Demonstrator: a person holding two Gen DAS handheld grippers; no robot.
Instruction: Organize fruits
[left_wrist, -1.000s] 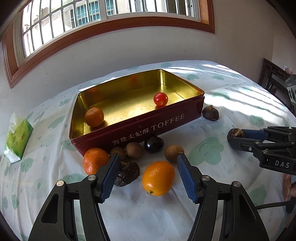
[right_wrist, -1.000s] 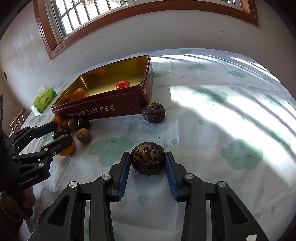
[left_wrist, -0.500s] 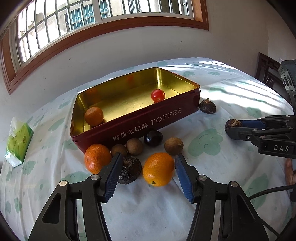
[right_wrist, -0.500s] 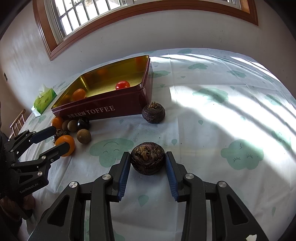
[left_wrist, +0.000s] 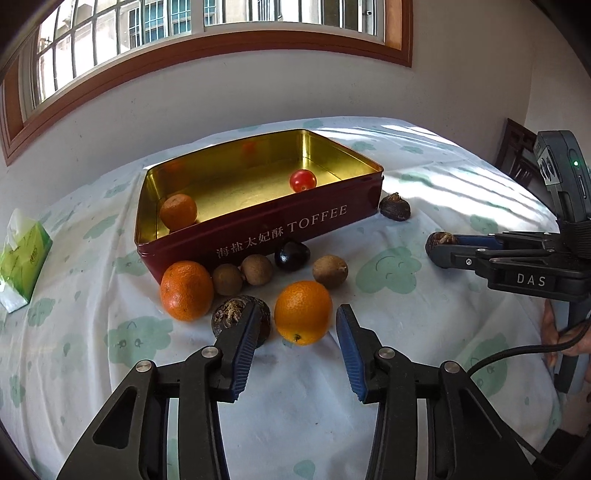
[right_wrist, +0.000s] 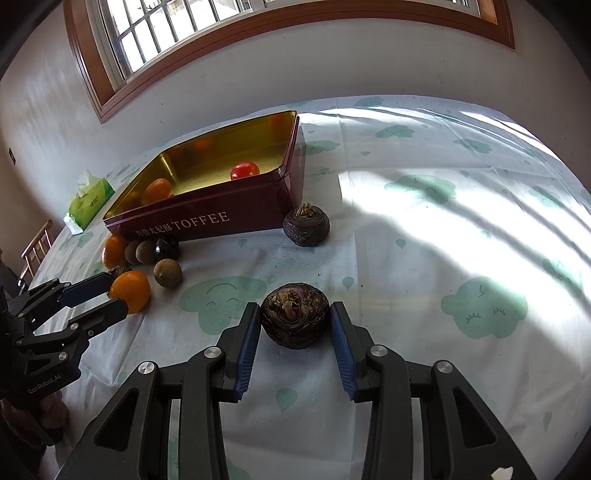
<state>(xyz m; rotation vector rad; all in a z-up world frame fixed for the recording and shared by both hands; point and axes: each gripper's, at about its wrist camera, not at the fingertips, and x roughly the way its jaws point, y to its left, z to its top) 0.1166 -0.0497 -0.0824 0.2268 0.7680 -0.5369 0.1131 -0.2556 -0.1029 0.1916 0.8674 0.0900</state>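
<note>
Closing left gripper (left_wrist: 297, 334) around an orange (left_wrist: 303, 312) before the toffee tin (left_wrist: 295, 229), pads not touching; right gripper (right_wrist: 294, 326) clamped on a dark water chestnut (right_wrist: 294, 319).

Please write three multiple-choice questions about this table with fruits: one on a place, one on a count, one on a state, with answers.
1. What lies between the fingers of the right gripper? A) a dark brown bulb B) a tissue pack C) a cherry tomato
2. How many oranges lie outside the tin? A) one B) two C) four
3. The tin is: A) shut with a lid B) upside down C) open on top

1 A: the bulb sits between its pads.
2 B: two lie before the tin, a third inside.
3 C: its gold inside shows.
</note>
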